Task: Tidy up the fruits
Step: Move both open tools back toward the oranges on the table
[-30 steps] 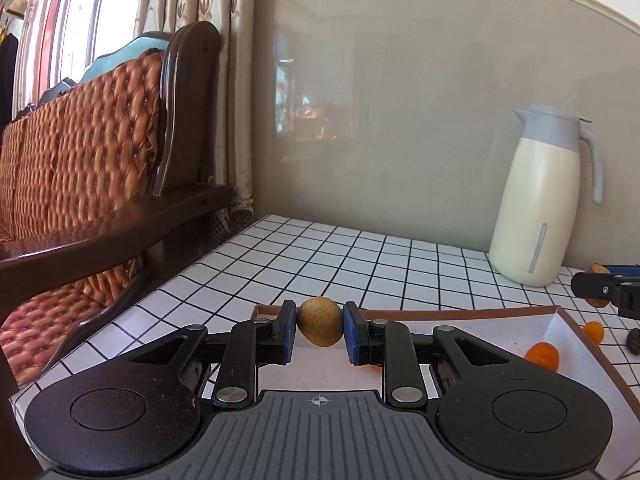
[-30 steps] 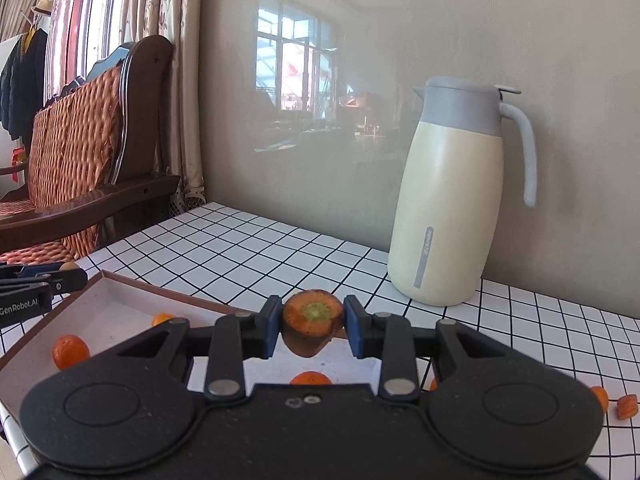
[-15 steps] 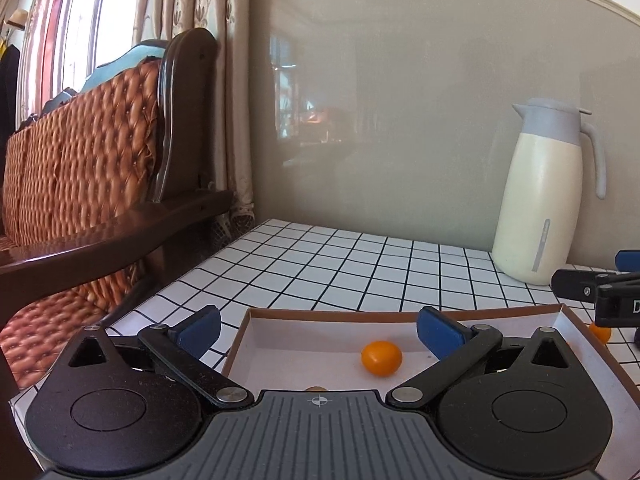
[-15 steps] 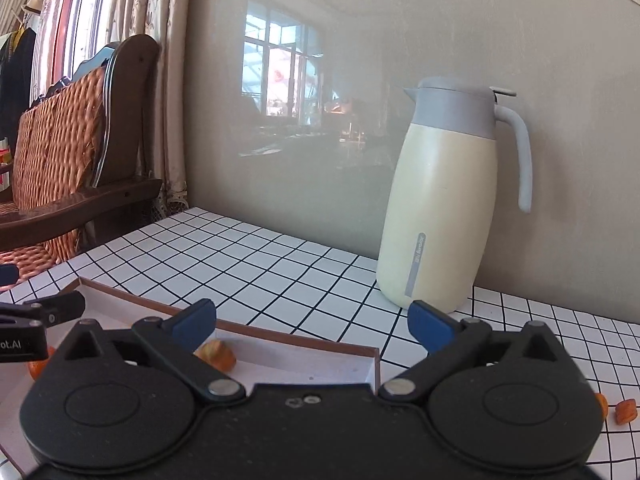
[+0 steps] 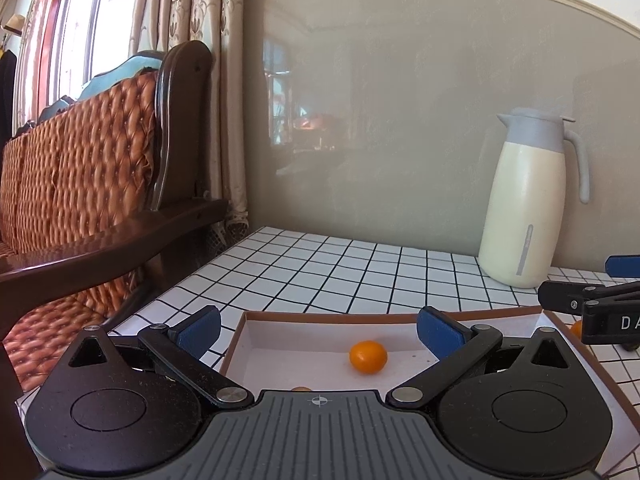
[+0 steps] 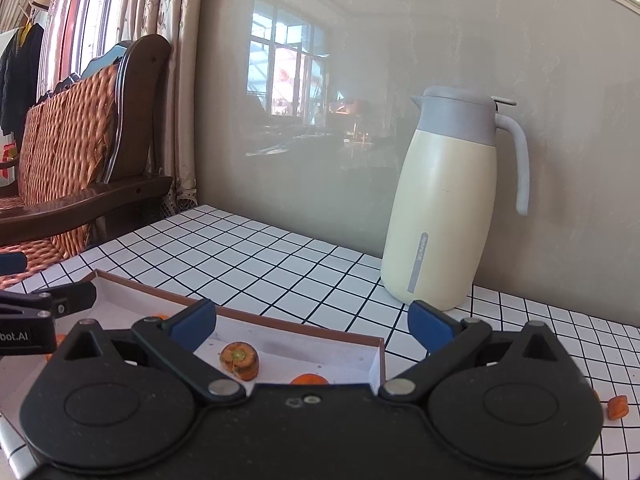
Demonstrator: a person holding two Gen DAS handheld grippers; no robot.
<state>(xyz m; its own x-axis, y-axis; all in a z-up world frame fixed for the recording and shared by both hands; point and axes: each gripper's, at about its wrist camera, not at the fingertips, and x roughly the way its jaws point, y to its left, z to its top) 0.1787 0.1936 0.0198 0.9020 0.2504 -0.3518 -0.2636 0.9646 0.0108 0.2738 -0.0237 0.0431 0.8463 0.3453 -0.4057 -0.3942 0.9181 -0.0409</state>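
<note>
A shallow brown-rimmed box with a white floor (image 5: 320,315) lies on the tiled table; it also shows in the right wrist view (image 6: 280,322). My left gripper (image 5: 318,330) is open and empty above its near left part. A small orange fruit (image 5: 368,357) lies in the box between its fingers, and a tan fruit (image 5: 301,389) peeks out just under it. My right gripper (image 6: 312,326) is open and empty over the box's right end. A carrot chunk (image 6: 240,360) lies in the box below it, beside another orange piece (image 6: 309,379).
A cream thermos jug (image 5: 524,200) stands at the back against the wall, also in the right wrist view (image 6: 444,200). A wooden sofa (image 5: 80,200) borders the table's left edge. Carrot pieces (image 6: 618,408) lie on the tiles right of the box.
Both grippers opened. The left let go of the tan fruit and the right let go of the carrot chunk; both pieces now lie in the box. Both grippers have drawn back slightly.
</note>
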